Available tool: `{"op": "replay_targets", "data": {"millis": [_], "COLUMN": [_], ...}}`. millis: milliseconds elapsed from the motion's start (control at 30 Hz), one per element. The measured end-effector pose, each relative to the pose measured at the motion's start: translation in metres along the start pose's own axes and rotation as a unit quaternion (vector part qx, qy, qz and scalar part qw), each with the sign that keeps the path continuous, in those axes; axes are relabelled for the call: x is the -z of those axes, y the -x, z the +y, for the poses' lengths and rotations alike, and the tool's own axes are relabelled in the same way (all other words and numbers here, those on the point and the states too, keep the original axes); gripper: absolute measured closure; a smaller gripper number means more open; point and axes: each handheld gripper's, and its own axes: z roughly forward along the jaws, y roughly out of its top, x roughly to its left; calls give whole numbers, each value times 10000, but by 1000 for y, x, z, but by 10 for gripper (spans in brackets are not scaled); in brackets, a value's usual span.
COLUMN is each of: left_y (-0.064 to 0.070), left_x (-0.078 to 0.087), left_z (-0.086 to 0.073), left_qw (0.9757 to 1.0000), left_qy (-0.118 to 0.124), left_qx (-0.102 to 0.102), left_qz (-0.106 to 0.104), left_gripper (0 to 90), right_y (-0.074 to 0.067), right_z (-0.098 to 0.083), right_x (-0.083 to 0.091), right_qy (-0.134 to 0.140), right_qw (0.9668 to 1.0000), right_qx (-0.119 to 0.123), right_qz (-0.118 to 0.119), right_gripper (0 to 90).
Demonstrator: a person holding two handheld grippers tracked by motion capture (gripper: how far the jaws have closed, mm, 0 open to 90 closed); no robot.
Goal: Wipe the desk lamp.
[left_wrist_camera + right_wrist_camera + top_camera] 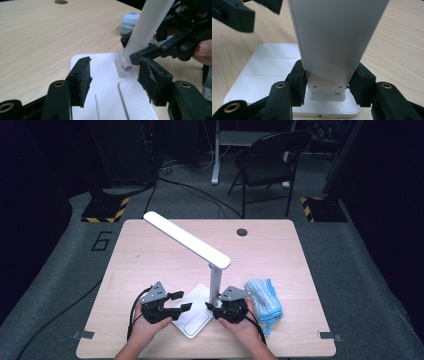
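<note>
The table (150,250) takes up the middle of the high view, a pale wood top with a dark round grommet (242,232) near its far edge. On the grey floor (60,270) at the upper left of the table a large "6" (102,241) can be read; no other writing is legible, and small marks on the front edge of the lamp's base in the right gripper view are too small to tell.

The lamp (216,280) stands low and centre in the high view. Its flat white base (192,320) lies on the table between the two hands, the stem rises upright from the base's right rear corner, and the long head (186,239) slants from the top of the stem up toward the upper left of the frame.

A blue cloth (264,301) lies bunched just right of the lamp.

Both hands enter from the bottom edge, each with its gripper pointing inward at the lamp. The right gripper (215,309) is clenched on the foot of the stem; in the right gripper view its pads (298,83) press the stem from both sides just above the base. The left gripper (183,302) hangs released over the base's left part, jaws spread, nothing between them; its pads (83,80) stand apart above the white plate.
</note>
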Motion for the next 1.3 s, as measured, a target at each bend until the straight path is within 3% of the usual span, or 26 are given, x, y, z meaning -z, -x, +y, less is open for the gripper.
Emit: {"op": "replay_targets", "data": {"millis": [367,533,933,1300], "left_y": [0,0,-3,-1], "left_x": [-18,-23,-26,-32], "left_z": [-21,-26,-32,-34], "left_qw": [9993,9986,9981,9977], "left_qy": [-370,-508,-571,-634], "left_qx": [88,129,184,212], "left_qz": [48,102,125,105], "left_gripper": [424,424,415,407], "right_y": [-1,-2,2,6], "right_z": [-6,-6,-2,-1], "right_x": [7,7,0,-3], "right_qy": [61,60,77,168], "right_qw": [9998,9999,9999,9996], "right_qx": [-159,-68,-6,-152], "right_qz": [-33,-60,-110,-188], "right_gripper": [502,518,521,517]}}
